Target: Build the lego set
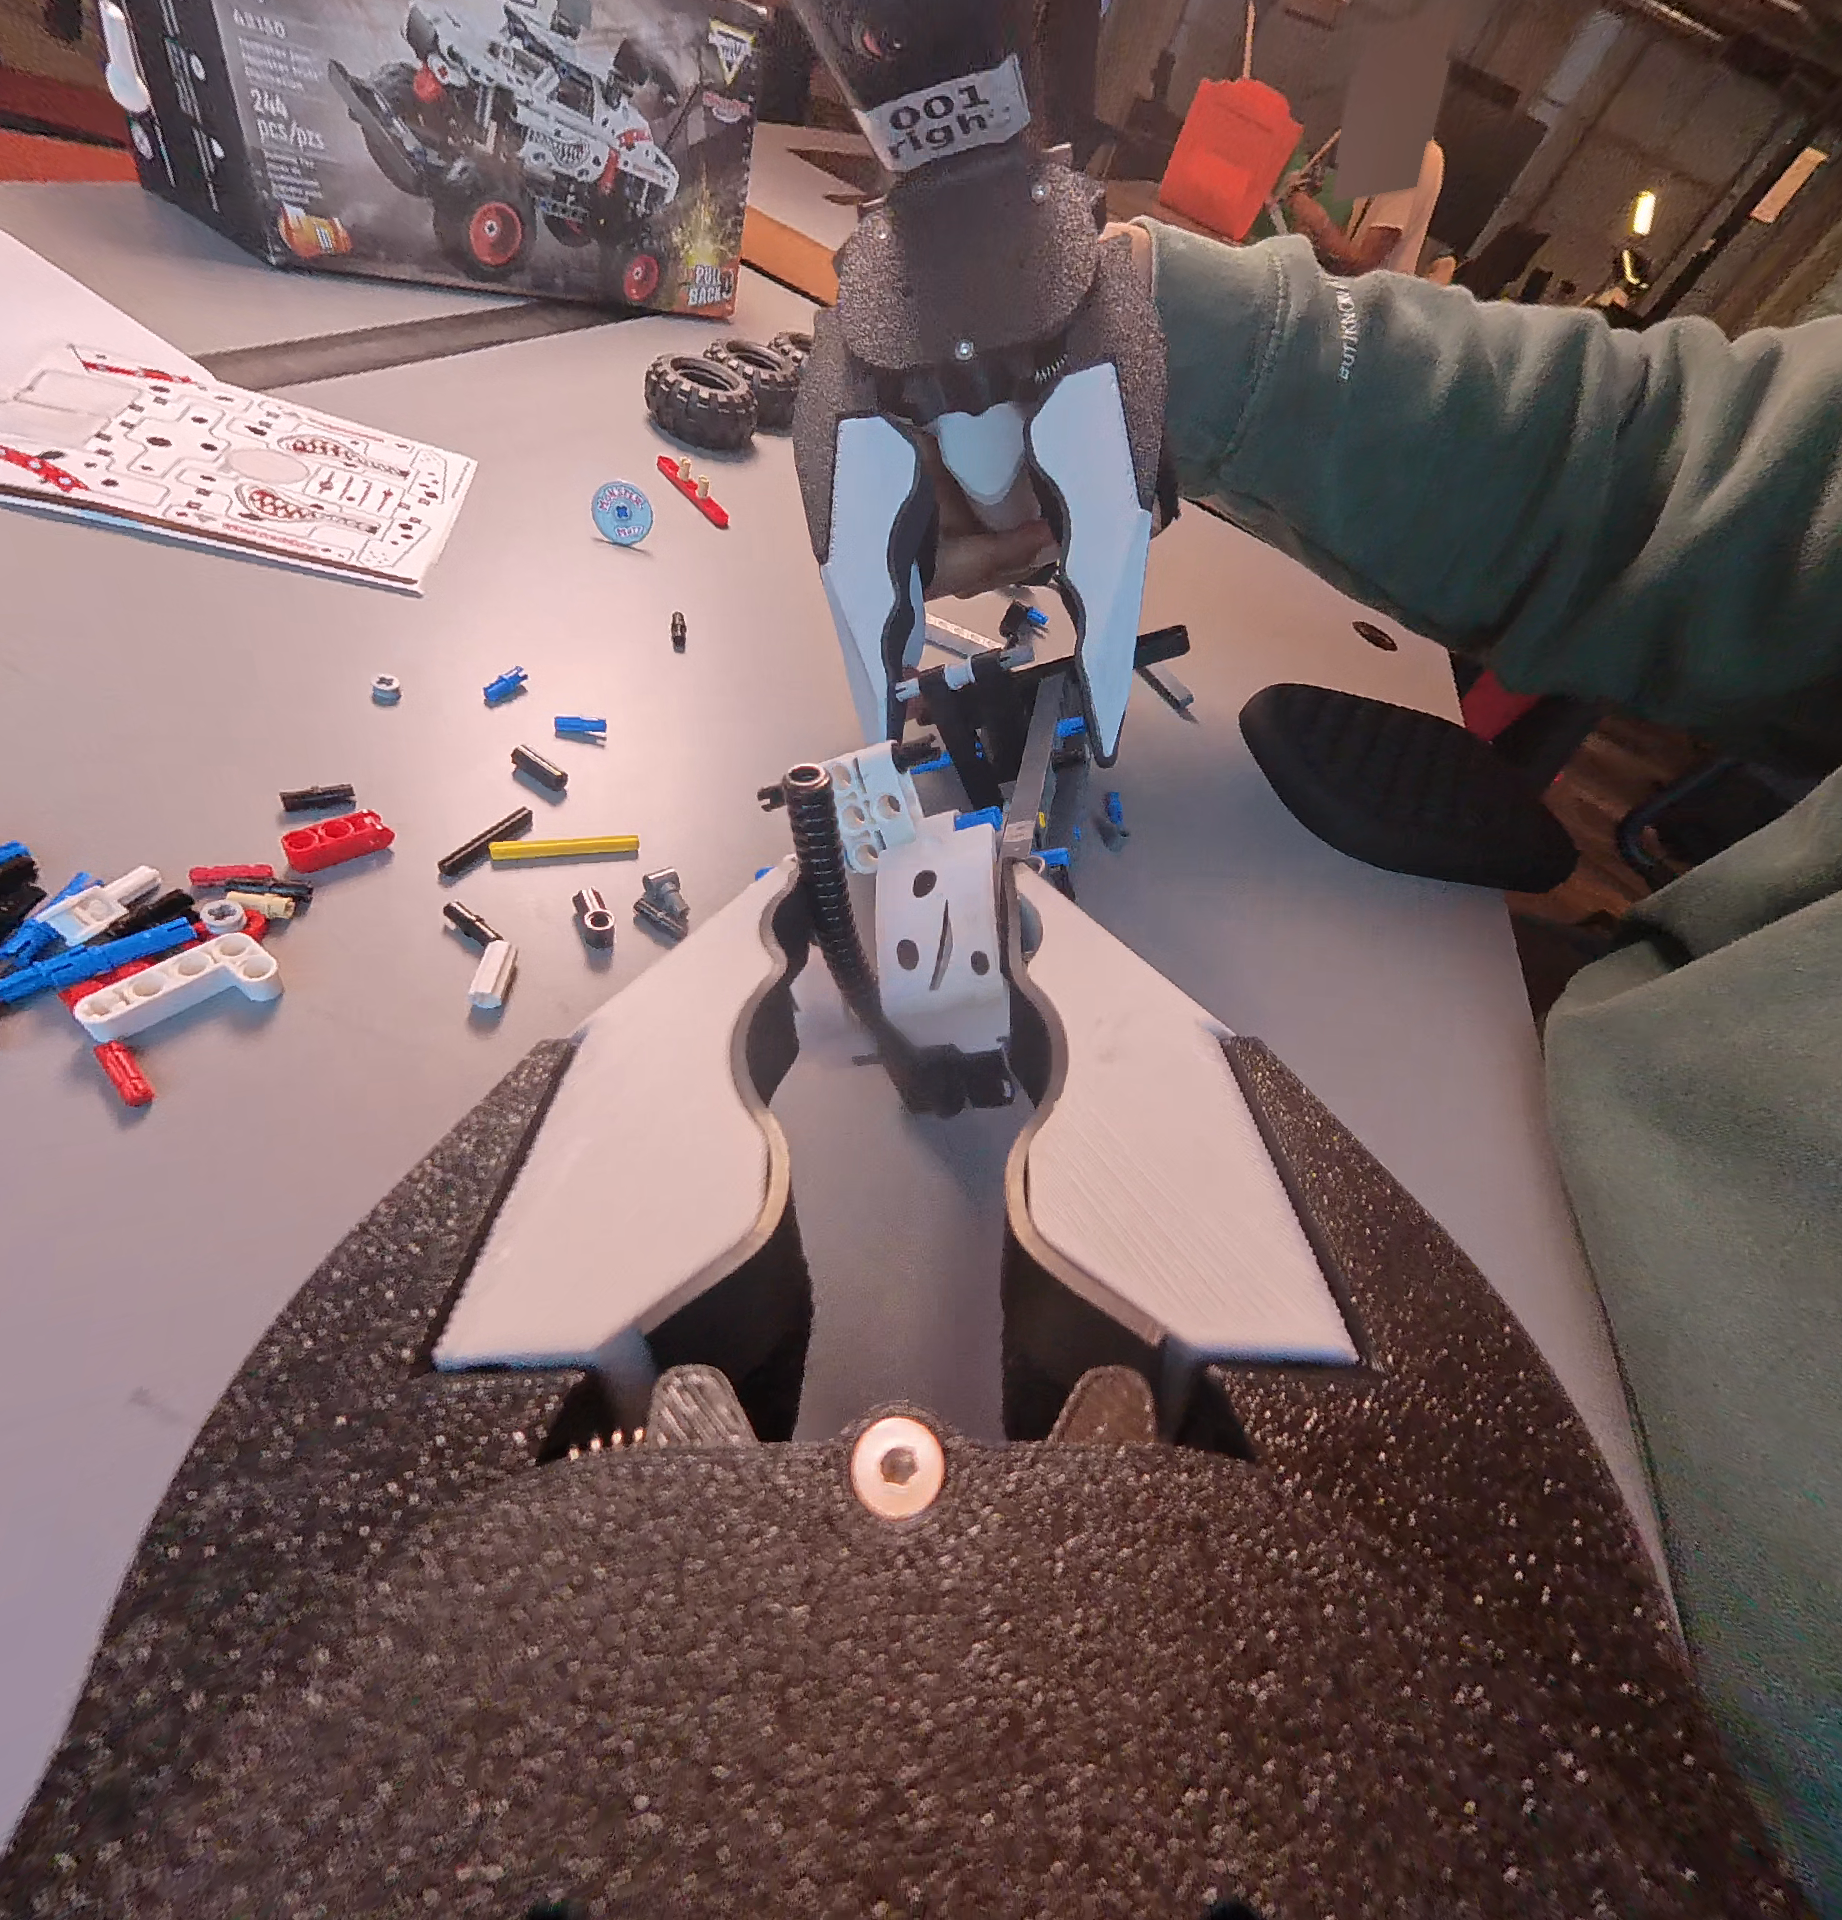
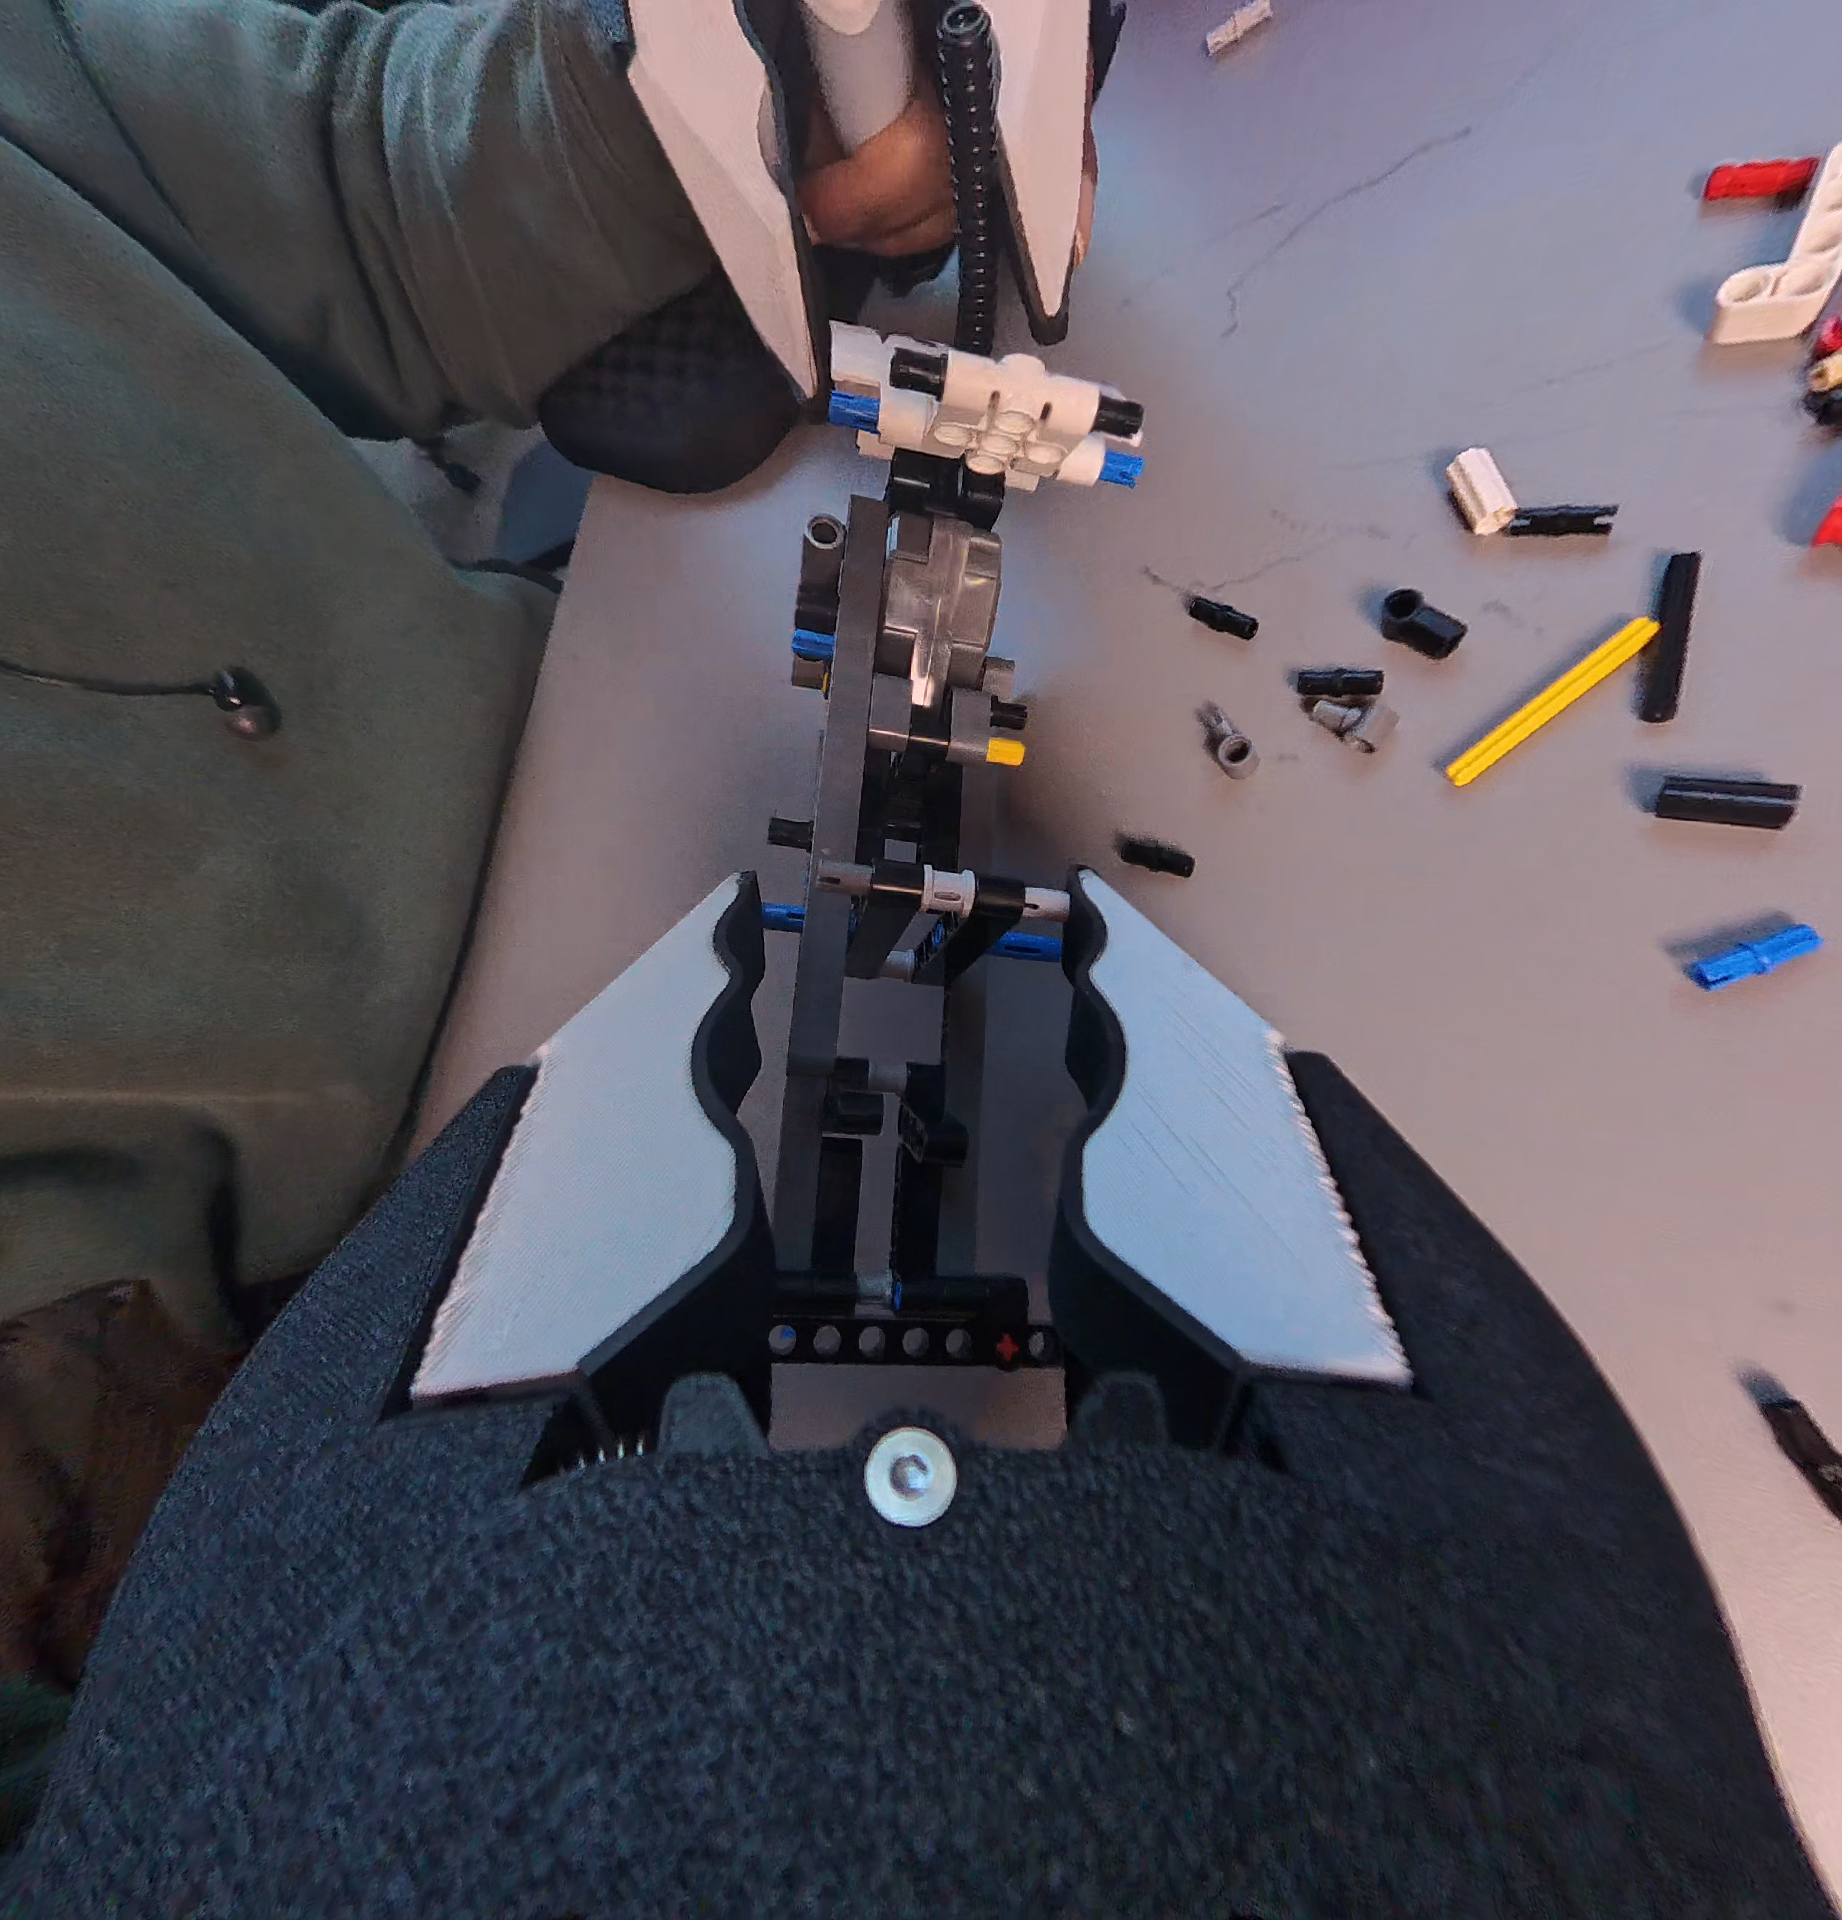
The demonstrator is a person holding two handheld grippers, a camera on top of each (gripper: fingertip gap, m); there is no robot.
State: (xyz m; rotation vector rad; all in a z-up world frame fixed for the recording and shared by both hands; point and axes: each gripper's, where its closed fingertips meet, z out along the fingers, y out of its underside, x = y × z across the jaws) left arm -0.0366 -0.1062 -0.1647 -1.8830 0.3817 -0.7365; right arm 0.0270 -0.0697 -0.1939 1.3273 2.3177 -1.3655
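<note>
A grey bench (image 1: 273, 1195) seen from two hand-held grippers that face each other across a partly built Lego chassis (image 2: 896, 790). In the left wrist view, from left to right: a sticker sheet (image 1: 221, 473) lies flat at the far left, with the Lego box (image 1: 449, 145) standing behind it; below the sheet is a scatter of loose pieces, among them a white L-shaped beam (image 1: 174, 982), a red beam (image 1: 335, 840) and a yellow axle (image 1: 564, 848); black tyres (image 1: 725, 390) sit farther back near the centre; the left gripper (image 1: 901, 883) fills the lower middle, its jaws narrowed onto the white front end of the chassis, with a black ribbed hose (image 1: 829, 883) rising between them; whether they actually pinch it I cannot tell; beyond it the right gripper (image 1: 984, 717) points down over the far end of the model; a green sleeve (image 1: 1519, 436) crosses the right side. In the right wrist view, from left to right: green clothing (image 2: 169, 883) fills the left; the dark frame of the chassis runs up the centre, lying between the right gripper's (image 2: 912, 925) spread jaws, which stand clear of it on both sides; its white connector block (image 2: 1000, 416) touches the left gripper's (image 2: 927, 312) tips at the top; to the right lie the yellow axle (image 2: 1551, 701), black pins and a blue pin (image 2: 1753, 954).
</note>
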